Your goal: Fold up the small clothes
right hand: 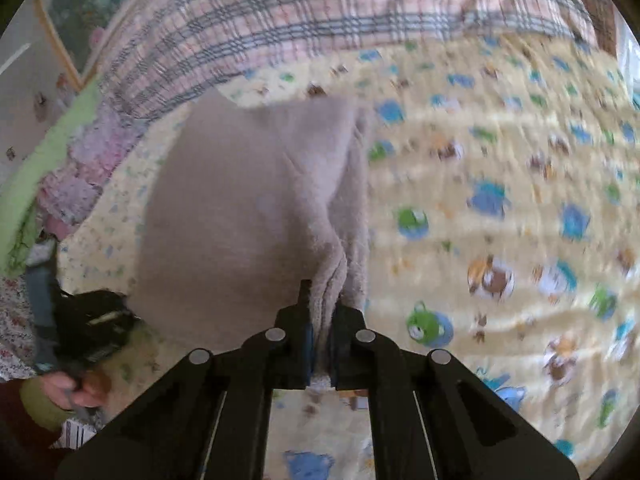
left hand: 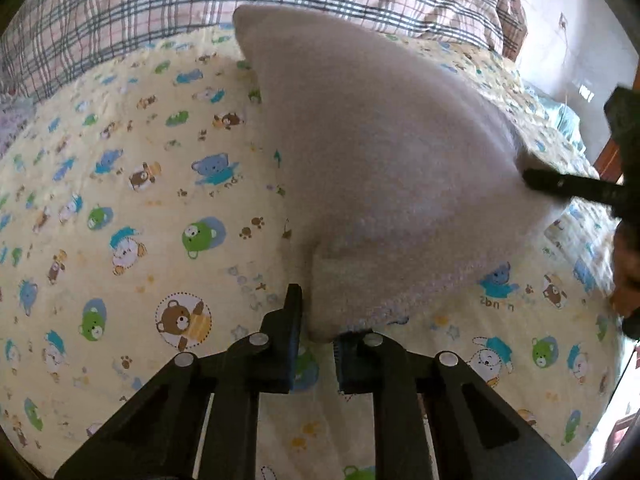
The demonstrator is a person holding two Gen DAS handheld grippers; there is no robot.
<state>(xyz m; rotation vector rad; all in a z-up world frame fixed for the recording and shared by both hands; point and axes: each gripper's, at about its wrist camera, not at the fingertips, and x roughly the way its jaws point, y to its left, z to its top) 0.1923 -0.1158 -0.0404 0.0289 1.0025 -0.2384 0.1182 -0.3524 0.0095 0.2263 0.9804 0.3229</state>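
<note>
Left gripper [left hand: 316,344]: nipped cloth [left hand: 384,168] corner. Right gripper [right hand: 321,336]: clamped bunched edge. Cloth on sheet [left hand: 132,184]. Step: fold start, apparently. Next: lift both corners evenly

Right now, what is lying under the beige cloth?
Under the beige cloth lies the yellow bear-print sheet, showing on every side. Whatever is directly beneath the cloth is covered. A plaid blanket lies farther back.

left gripper [left hand: 318,330]: jaws clamped, angled down | right gripper [right hand: 320,320]: jaws clamped, angled down
</note>
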